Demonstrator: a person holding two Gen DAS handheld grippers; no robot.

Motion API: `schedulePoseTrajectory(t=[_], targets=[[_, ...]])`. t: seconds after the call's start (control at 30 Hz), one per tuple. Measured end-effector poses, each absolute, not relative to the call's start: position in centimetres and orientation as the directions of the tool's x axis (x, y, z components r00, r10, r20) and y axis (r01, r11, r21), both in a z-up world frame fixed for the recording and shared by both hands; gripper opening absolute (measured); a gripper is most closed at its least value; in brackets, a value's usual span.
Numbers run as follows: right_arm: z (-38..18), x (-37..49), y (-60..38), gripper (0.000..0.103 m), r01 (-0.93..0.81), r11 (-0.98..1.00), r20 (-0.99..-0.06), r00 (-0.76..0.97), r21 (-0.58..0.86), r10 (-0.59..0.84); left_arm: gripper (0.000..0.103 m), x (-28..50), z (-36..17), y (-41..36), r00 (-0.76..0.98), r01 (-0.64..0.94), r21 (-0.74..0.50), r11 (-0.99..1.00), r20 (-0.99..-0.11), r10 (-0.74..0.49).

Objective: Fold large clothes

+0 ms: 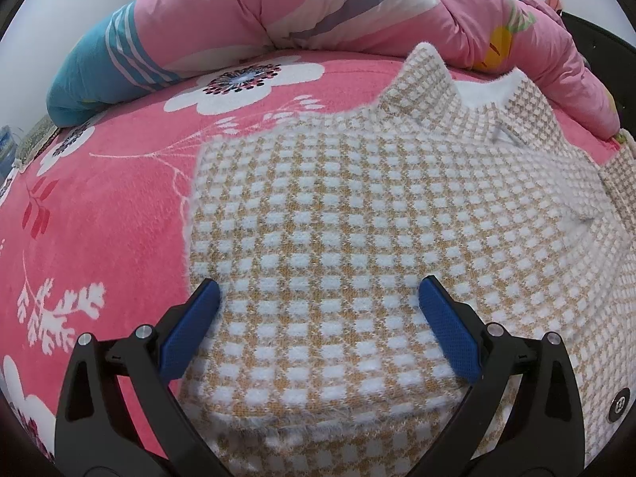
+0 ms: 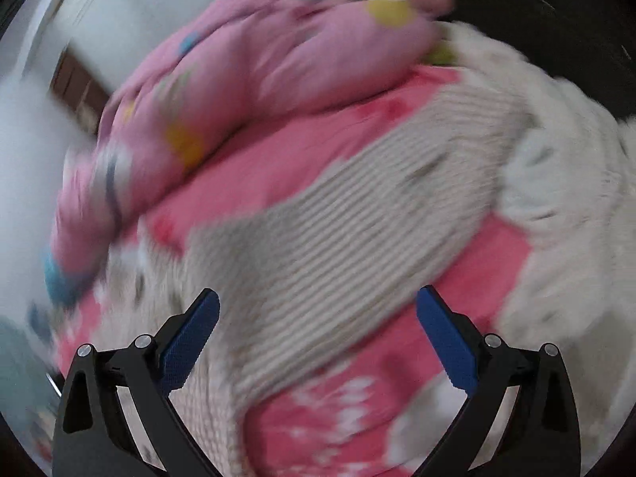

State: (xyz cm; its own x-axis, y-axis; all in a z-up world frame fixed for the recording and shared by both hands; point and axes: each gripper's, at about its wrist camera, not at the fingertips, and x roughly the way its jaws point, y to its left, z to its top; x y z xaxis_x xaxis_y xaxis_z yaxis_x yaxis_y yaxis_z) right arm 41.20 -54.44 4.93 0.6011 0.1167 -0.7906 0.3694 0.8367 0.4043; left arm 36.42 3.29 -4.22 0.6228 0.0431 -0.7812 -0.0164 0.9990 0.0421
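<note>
Currently: checked coat (image 1: 338, 218) flat on pink floral blanket (image 1: 99, 206), one side apparently folded in, further folds pending; left gripper (image 1: 318, 298) and right gripper (image 2: 318, 306) both wide, empty.

A checked coat (image 1: 338, 218) is lying spread on a floral blanket (image 1: 99, 218), its collar (image 1: 457, 87) pointing away toward a bunched quilt (image 1: 318, 4) that is lying behind it. The left gripper (image 1: 318, 294) is hanging over the coat's near part.
</note>
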Motion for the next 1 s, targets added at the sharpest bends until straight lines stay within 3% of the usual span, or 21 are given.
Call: schedulePoseTrajectory(t=[0.2, 0.4, 0.7, 0.8, 0.87, 1.0], targets=[[5.5, 43.6, -61.6, 0.085, 0.472, 0.742, -0.758, 0.648, 0.476, 0.074, 0.097, 36.3, -4.3, 3.4, 0.623, -0.014, 0.042, 0.999, -0.781, 0.042], [3.9, 46.6, -66.7, 0.068, 0.580, 0.696, -0.786, 0.617, 0.423, -0.035, 0.097, 36.3, -4.2, 3.4, 0.631, -0.014, 0.039, 0.999, -0.775, 0.039], [0.2, 47.5, -70.6, 0.051, 0.700, 0.610, -0.818, 0.557, 0.371, -0.142, 0.097, 36.1, -4.2, 3.6, 0.630, -0.014, 0.040, 0.999, -0.775, 0.040], [0.3, 47.9, -70.5, 0.037, 0.709, 0.631, -0.831, 0.528, 0.315, -0.177, 0.097, 36.0, -4.2, 3.5, 0.631, -0.014, 0.039, 0.999, -0.775, 0.040], [0.7, 48.0, -70.3, 0.020, 0.701, 0.649, -0.834, 0.520, 0.295, -0.182, 0.097, 36.1, -4.2, 3.5, 0.632, -0.015, 0.040, 0.999, -0.774, 0.040], [3.0, 46.4, -69.4, 0.016, 0.653, 0.658, -0.778, 0.608, 0.375, -0.159, 0.097, 36.2, -4.2, 3.5, 0.633, -0.015, 0.039, 0.999, -0.774, 0.039]])
